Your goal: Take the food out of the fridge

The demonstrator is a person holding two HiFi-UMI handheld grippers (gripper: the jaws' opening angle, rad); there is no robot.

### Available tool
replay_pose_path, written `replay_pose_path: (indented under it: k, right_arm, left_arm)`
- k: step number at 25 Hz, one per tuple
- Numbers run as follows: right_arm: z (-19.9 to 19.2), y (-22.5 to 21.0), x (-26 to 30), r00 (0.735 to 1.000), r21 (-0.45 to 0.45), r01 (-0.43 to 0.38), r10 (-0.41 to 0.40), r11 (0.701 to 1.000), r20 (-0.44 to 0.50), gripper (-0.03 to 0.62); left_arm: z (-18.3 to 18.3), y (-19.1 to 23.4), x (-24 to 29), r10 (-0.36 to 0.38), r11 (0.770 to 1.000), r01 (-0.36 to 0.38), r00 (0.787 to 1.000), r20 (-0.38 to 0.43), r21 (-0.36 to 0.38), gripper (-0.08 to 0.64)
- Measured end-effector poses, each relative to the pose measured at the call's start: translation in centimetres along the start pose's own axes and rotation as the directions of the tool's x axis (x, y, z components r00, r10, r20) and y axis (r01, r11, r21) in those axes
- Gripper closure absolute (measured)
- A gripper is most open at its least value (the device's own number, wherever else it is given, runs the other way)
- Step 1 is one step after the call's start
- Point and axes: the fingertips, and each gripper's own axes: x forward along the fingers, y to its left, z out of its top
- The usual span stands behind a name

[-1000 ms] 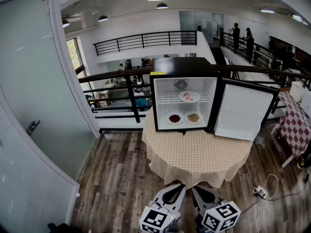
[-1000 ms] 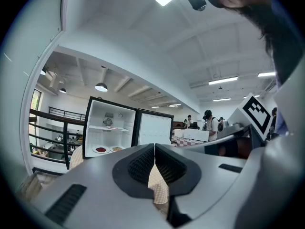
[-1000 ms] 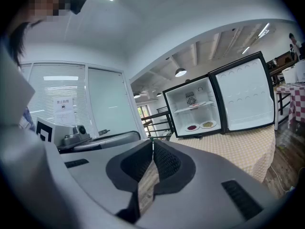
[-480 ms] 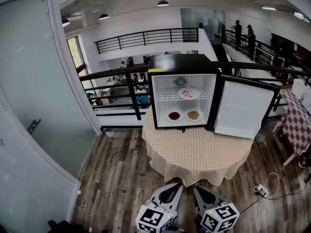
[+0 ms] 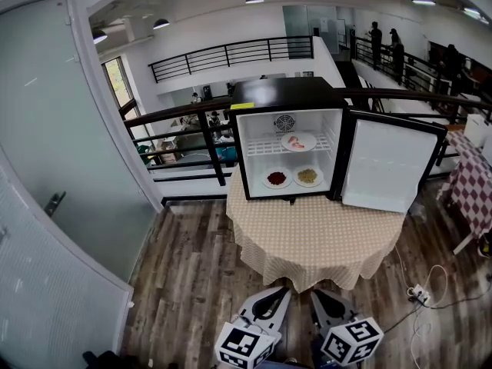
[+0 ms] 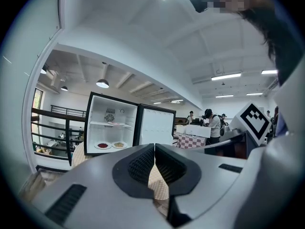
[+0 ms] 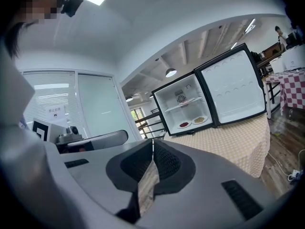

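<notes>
**A:** While the grey left gripper (image 6: pixel 154 149) and grey right gripper (image 7: pixel 153 144) hover near, short of the round table (image 5: pixel 315 241) in its beige checked cloth, are their jaws wide?

**B:** No, both pairs are pressed together on nothing. The food sits in the black mini fridge (image 5: pixel 284 91) at the table's far side, its white-lined door (image 5: pixel 392 164) swung right. A white plate of pink food (image 5: pixel 298 141) lies on the wire shelf. Below it, a plate of red food (image 5: pixel 277 178) lies left of a plate of yellow food (image 5: pixel 307 177).

The food in the fridge (image 5: pixel 286 98) was too small to name: something pink on the shelf plate (image 5: pixel 298 141), a dark red heap on the left plate (image 5: pixel 277 178), a yellowish one on the right plate (image 5: pixel 307 177). The head view's lower edge cut off the left gripper (image 5: pixel 281 291) and the right gripper (image 5: pixel 315 294) behind their marker cubes. A cloth hid the counter's (image 5: pixel 315 237) legs.
</notes>
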Motion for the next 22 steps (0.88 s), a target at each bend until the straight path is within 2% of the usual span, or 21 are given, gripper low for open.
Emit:
replay_pose_path:
  k: [9,16,22]
  right_arm:
    - [0.5,-2.0,5.1,1.0,0.028,0.011,-0.01,1.0,-0.028,0.569]
    - [1.7,-3.4,11.4,0.999,0.067,0.024,-0.021,0.997,-0.05,0.569]
    - [3.5,-4.2,16.7,0.996,0.09,0.064,-0.058,0.994,-0.061,0.569]
  left_arm:
    - [-0.1,4.9,3.3,-0.001,1.0,0.001,1.0,-0.008,0.003,0.543]
    - [0.7,11.0,6.4,-0.001,1.0,0.001,1.0,-0.031,-0.008,0.543]
    - [1.7,15.7,9.2,-0.033,0.999,0.033,0.999,-0.033,0.001,0.543]
